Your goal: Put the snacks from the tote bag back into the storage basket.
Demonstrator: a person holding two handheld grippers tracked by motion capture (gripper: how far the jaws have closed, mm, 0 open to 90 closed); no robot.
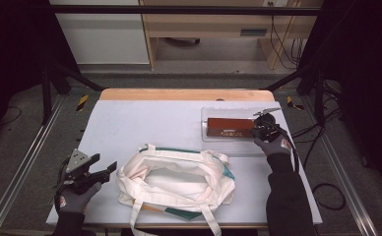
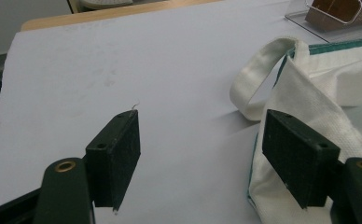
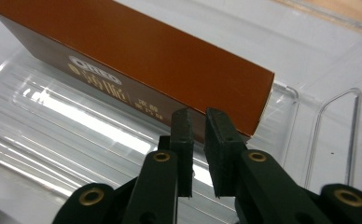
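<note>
Reaching: right gripper (image 3: 197,122) sits at the near end of the brown box (image 3: 137,60), jaws just a narrow slit apart with nothing between them, probably lining up for a grab
Box: lying flat in the clear tray (image 1: 213,135), far right of the table
Left gripper (image 1: 102,167): jaws wide apart beside the white tote bag (image 1: 176,182), looks ready to hold its rim
Bag: mouth up, likely so the box drops in

The brown box (image 3: 137,60) bears pale lettering too blurred to read.

Box (image 1: 230,127) in tray (image 1: 228,146) (behind bag (image 1: 176,179))
</note>
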